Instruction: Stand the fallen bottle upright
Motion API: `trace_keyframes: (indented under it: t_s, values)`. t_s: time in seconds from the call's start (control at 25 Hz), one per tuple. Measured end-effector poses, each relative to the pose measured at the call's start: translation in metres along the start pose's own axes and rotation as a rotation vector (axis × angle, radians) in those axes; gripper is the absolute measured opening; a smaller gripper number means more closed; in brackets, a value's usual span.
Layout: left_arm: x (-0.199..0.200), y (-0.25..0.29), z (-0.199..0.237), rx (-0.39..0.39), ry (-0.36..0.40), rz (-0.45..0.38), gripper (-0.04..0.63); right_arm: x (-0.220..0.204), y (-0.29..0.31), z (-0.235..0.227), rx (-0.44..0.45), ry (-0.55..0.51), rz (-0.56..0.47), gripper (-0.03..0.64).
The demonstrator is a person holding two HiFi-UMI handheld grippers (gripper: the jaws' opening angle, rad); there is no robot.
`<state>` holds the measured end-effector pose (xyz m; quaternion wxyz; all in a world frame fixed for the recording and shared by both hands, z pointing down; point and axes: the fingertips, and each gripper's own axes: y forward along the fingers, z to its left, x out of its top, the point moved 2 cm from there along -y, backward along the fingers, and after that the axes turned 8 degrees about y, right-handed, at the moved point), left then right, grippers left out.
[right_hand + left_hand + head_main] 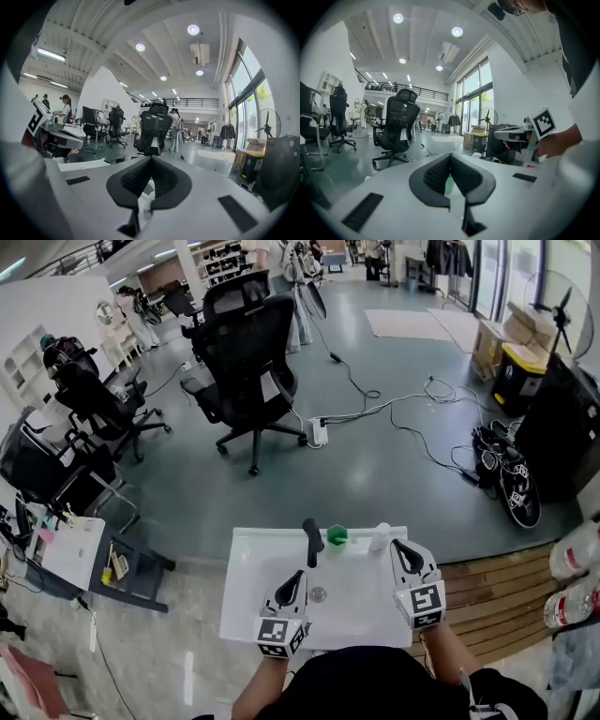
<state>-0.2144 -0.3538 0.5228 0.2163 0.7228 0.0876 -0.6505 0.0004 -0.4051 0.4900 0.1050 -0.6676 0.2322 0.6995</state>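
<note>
Over the white table (248,607) hover left gripper (298,575) and right gripper (399,547) — ribbed jaws closed, empty.

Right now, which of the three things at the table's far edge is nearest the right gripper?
The white bottle, at the row's right end; the green object and the black object sit farther left.

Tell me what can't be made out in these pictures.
- Bottle: head view, too small to tell whether it stands or lies; right gripper view, mostly behind the shut right claw.
- Green thing: left gripper view, only a sliver shows past the left claw.
- Small round thing on the table: head view, too small to name.
</note>
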Motion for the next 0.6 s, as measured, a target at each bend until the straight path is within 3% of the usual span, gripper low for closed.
trace_keyframes:
  t_s: [0.6]
  values:
    - [0.008, 0.002, 0.001, -0.006, 0.011, -0.010, 0.017, 0.015, 0.001, 0.011, 0.047, 0.007, -0.068, 0.011]
